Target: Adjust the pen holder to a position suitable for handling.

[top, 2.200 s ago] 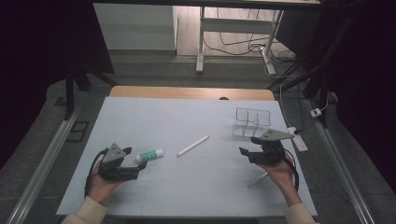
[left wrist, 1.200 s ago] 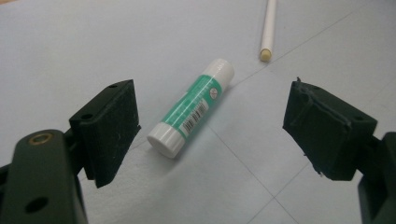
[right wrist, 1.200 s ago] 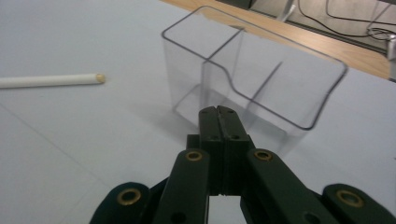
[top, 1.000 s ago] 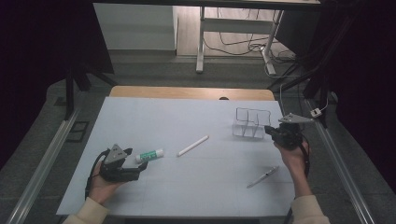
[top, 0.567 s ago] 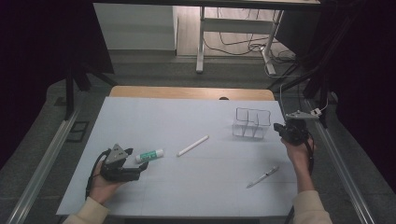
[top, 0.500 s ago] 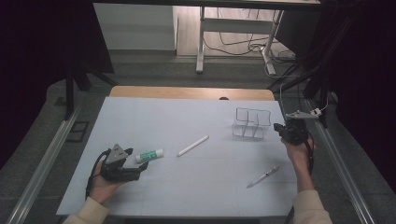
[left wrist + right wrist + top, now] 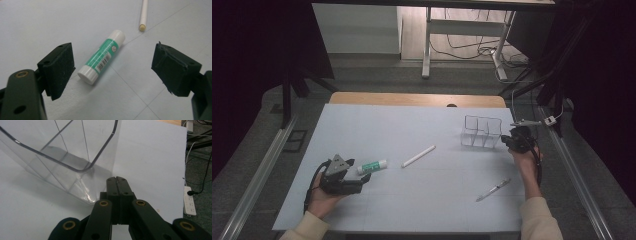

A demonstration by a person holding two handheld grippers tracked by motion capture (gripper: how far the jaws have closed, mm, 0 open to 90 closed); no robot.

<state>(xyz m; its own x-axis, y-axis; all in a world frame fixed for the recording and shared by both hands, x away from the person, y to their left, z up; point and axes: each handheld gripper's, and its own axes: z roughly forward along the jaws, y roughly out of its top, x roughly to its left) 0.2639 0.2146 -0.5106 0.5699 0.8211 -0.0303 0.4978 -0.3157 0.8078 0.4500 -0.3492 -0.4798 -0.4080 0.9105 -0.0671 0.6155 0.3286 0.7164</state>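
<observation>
Nothing is seen placed in the clear organizer (image 7: 482, 133) yet: the glue stick (image 7: 101, 56) lies between the released left claw (image 7: 117, 71), while the clenched, empty right claw (image 7: 119, 183) is held at the organizer's 3 o'clock side, with the chalk (image 7: 418, 156) and pen (image 7: 493, 190) left on the counter (image 7: 377, 120)

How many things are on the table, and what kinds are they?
Glue stick: 1
White stick: 1
Pen: 1
Clear box: 1
Total: 4
</observation>
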